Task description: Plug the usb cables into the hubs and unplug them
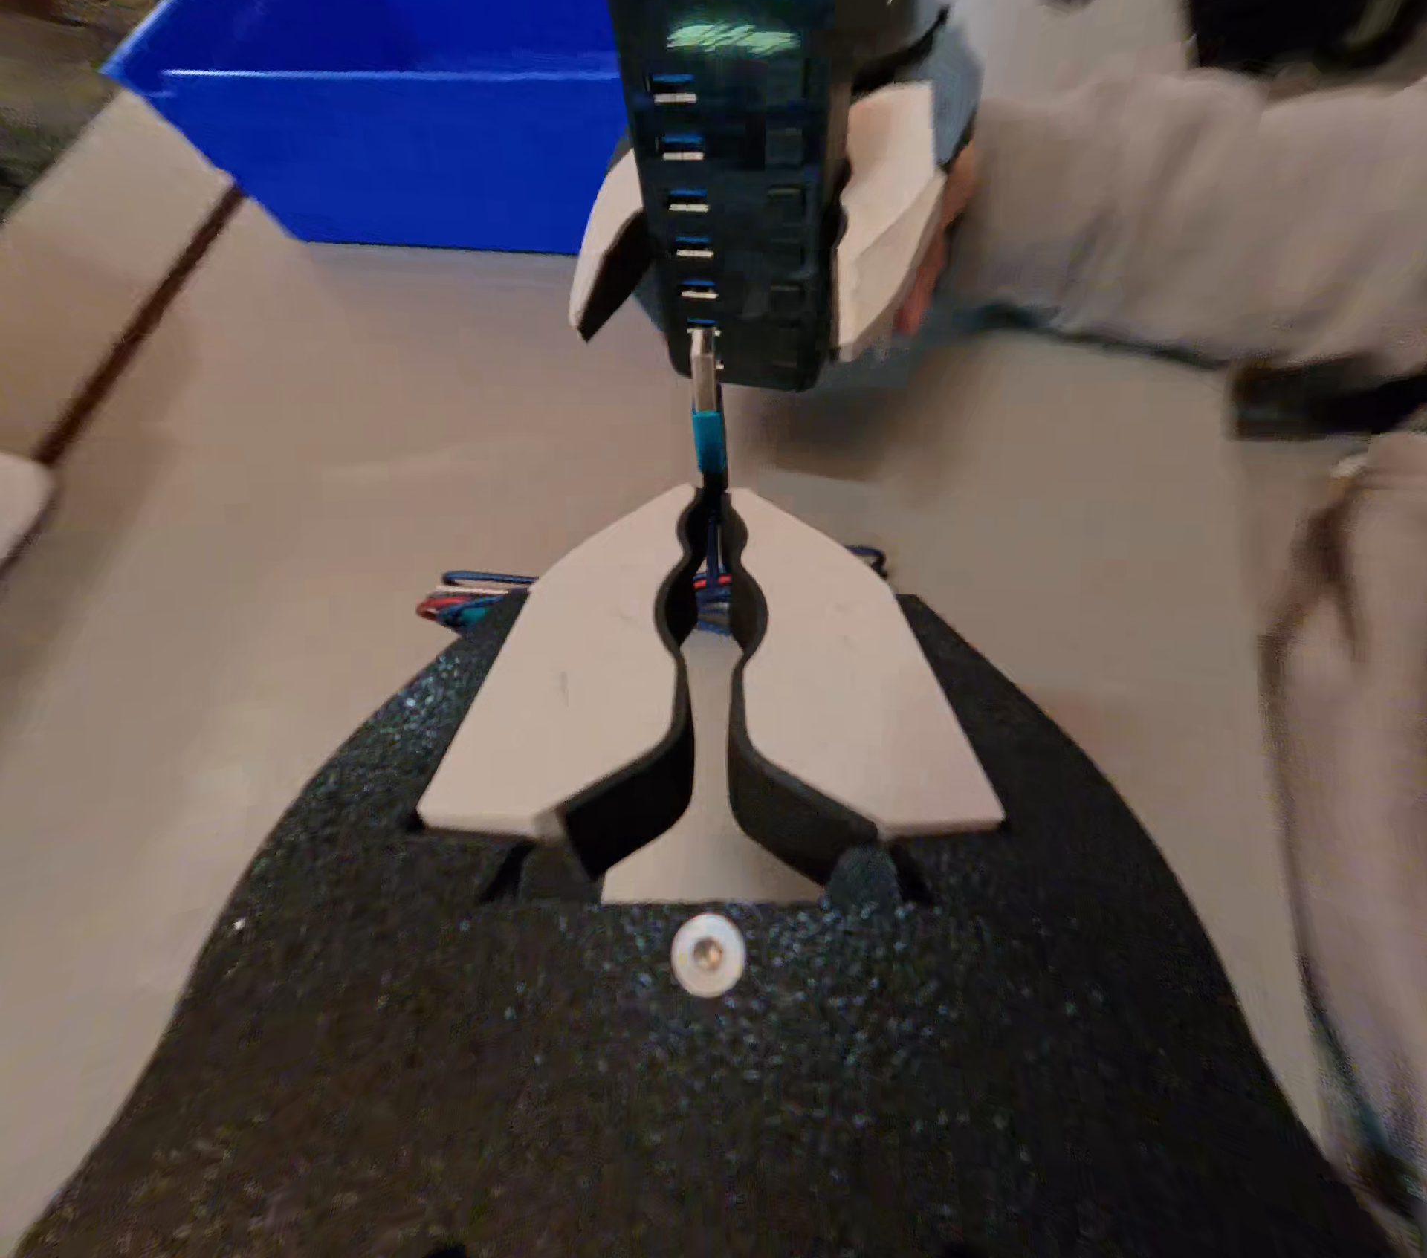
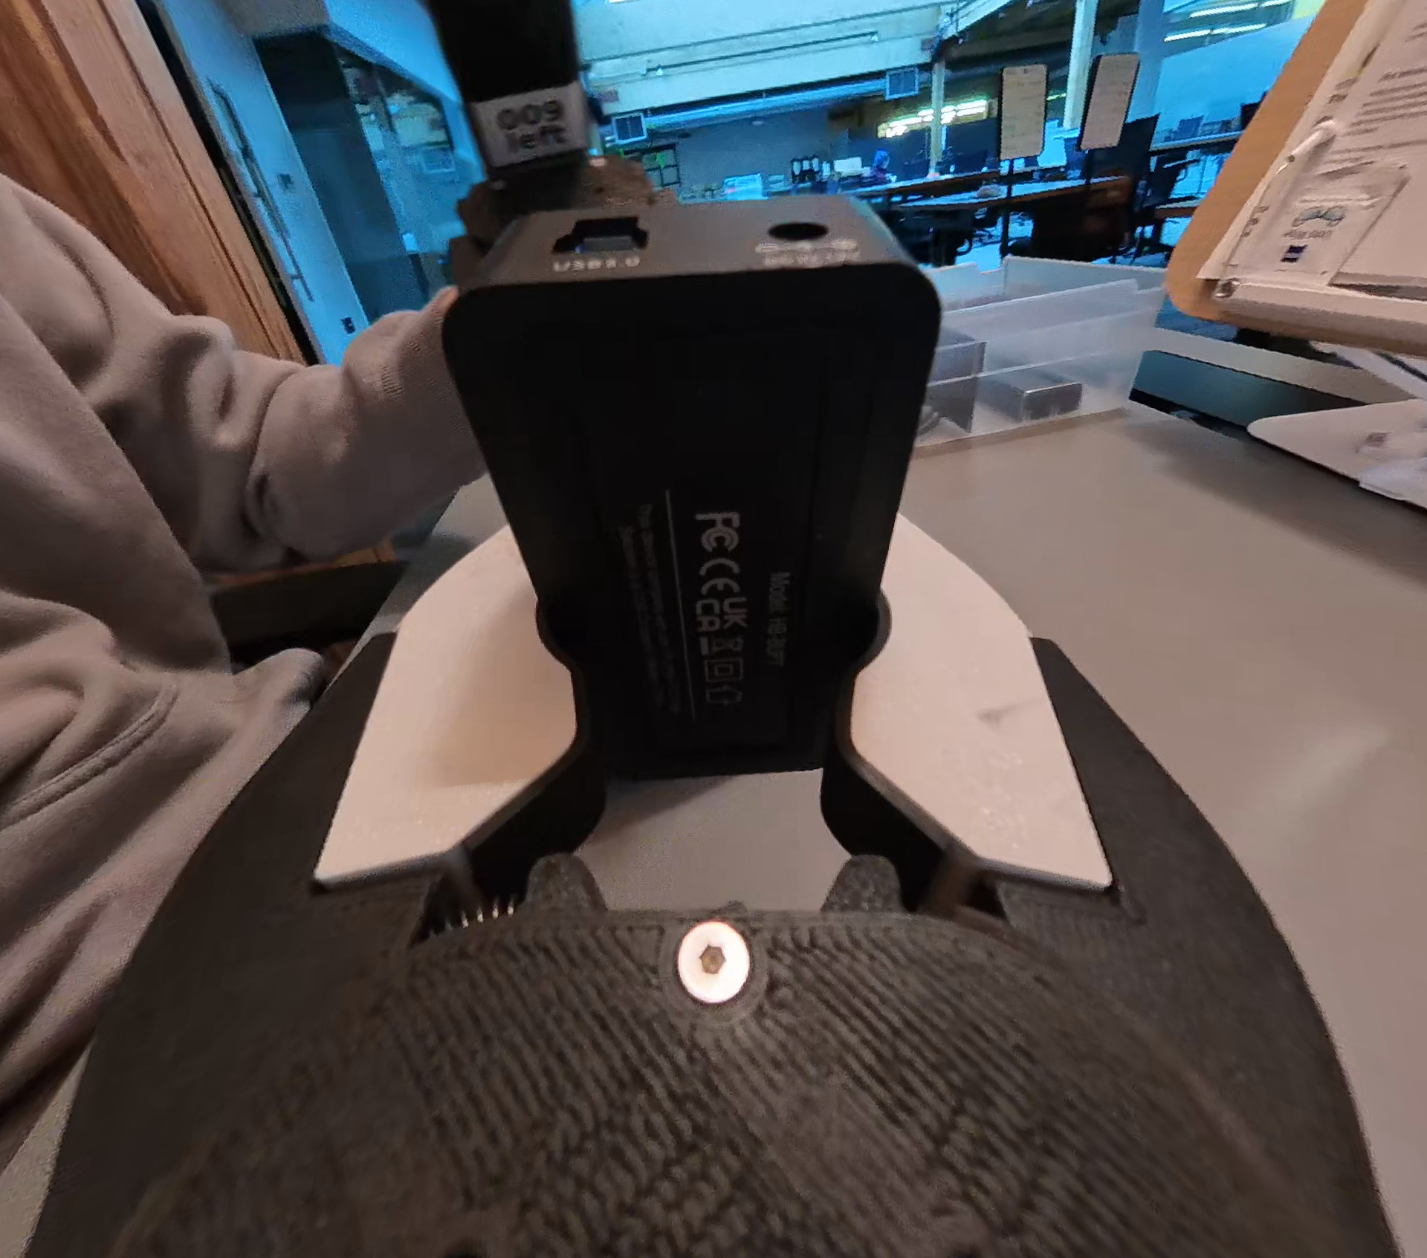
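1. Trouble in the left wrist view starts at the plug. The left gripper (image 1: 714, 495) has its pale fingers pinched together on the blue-sleeved USB cable plug (image 1: 709, 406), whose metal tip sits at the nearest port, at the lower end of the tall black multi-port USB hub (image 1: 733, 155). Whether the tip is seated or only at the mouth I cannot tell. If the plug goes in off the port's line, I'd expect it to jam or scrape the rim.
2. Same view: the grip is on the narrow sleeve just behind the metal, so a hard push could let the plug twist or slide back between the fingers. The loose bundle of red, white and blue cables (image 1: 479, 592) lies on the grey table (image 1: 270, 449) under the gripper; a snag there would tug the plug aside.
3. Same view: the right gripper (image 1: 741, 264) clamps the hub from behind, in front of the blue plastic bin (image 1: 371, 86). The picture is smeared, which suggests motion, so the aim may be unsteady.
4. Right wrist view: the right gripper (image 2: 714, 611) holds the hub (image 2: 695, 464) by its sides, label side facing the camera. It grips only the lower part, so pressure at the port could lever the hub in the fingers or push it loose.
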Tool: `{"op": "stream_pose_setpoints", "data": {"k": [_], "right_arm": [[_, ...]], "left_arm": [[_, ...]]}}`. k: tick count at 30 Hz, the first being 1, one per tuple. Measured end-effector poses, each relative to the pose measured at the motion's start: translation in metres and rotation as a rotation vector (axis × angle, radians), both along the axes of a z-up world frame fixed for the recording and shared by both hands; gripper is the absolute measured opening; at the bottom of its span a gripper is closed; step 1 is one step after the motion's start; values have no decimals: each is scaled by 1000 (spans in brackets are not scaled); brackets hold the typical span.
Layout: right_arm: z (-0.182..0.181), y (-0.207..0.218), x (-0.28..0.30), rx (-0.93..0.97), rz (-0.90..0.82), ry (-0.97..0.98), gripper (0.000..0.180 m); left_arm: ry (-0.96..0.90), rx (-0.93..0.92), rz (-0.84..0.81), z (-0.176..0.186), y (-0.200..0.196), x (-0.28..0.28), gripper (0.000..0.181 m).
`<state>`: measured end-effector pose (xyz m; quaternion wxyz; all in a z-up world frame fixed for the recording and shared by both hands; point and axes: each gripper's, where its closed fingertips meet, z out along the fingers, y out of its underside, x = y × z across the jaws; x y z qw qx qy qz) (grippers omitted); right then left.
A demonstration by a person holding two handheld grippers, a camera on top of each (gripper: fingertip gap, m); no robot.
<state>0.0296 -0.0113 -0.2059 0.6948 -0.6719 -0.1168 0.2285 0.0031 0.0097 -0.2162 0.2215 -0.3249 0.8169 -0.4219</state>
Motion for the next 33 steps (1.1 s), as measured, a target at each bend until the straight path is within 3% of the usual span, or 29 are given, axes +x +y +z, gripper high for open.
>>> {"op": "stream_pose_setpoints", "data": {"k": [7, 8, 16, 18, 21, 23, 25, 27, 29, 33], "right_arm": [[-3, 3, -5, -16, 1, -29, 71], [-4, 4, -4, -18, -8, -34, 71], [-12, 6, -3, -51, -32, -76, 71], [-12, 7, -5, -55, -25, -80, 71], [-15, 8, -7, -67, -18, -90, 71], [-16, 8, -7, -70, -19, -103, 71], [-17, 8, -7, -73, -21, -104, 71], [-18, 8, -6, -79, -24, -106, 71], [-18, 8, -5, -81, -25, -105, 71], [-21, 10, -2, -96, -49, -114, 71]], "left_arm": [[308, -500, -300, 5, 8, -43, 3], [327, -531, -284, 0, 14, -41, 3], [70, -467, 204, -35, 75, 2, 3], [40, -447, 258, -40, 76, 2, 7], [122, -458, 259, -55, 68, 4, 15], [162, -413, 279, -68, 70, 9, 2], [147, -374, 274, -71, 71, 14, 1], [132, -369, 266, -64, 71, 17, 0], [103, -399, 232, -51, 66, 19, 12], [117, -396, 135, -31, 56, 12, 5]]}}
